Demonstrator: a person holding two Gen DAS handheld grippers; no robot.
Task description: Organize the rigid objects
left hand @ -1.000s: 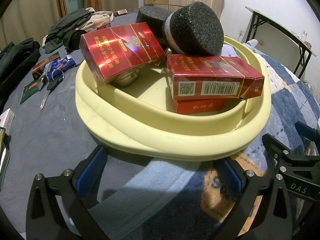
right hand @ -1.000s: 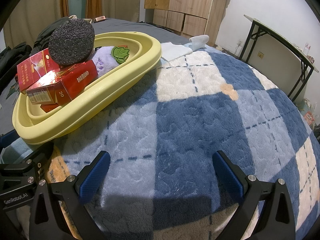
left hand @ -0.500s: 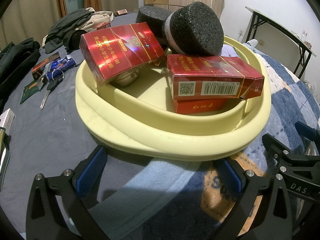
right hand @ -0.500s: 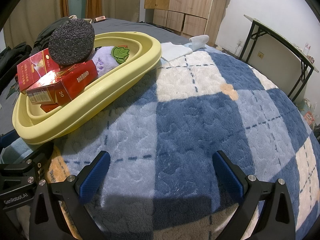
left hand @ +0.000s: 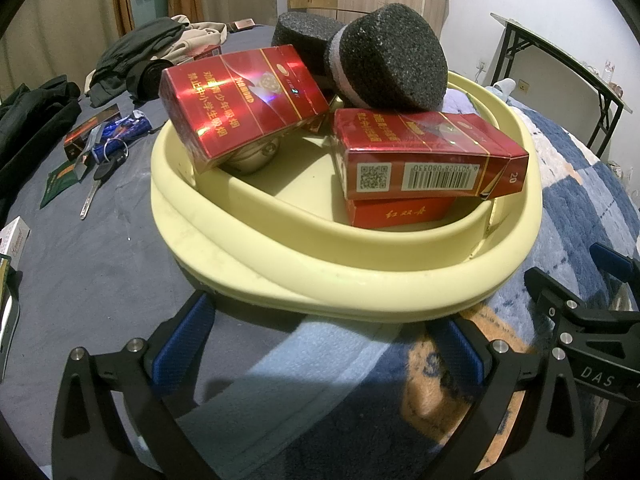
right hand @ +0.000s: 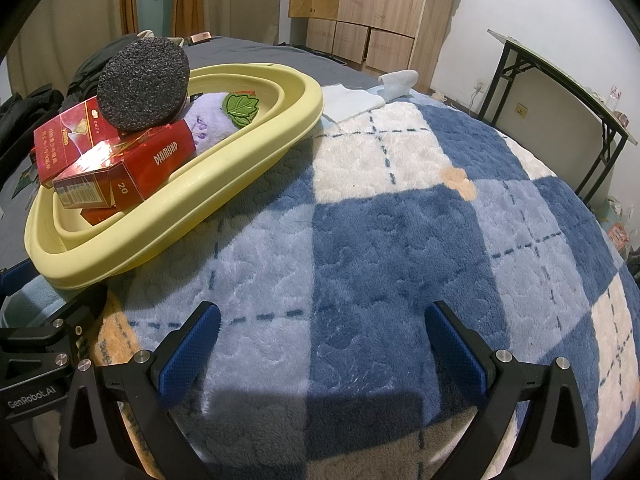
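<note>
Currently we hold both tongs spread and empty: left gripper facing the pale yellow plastic basin, right gripper over blue plaid fleece blanket. Sorting looks nearly done; next, fetch leftover items.

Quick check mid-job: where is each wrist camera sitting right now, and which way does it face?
Left wrist: low above the bed, facing the yellow basin; open left gripper shows, empty.
Right wrist: beside it, facing across the plaid blanket; open right gripper shows, empty.
Shared: basin, barcoded red box, dark sponge.
</note>
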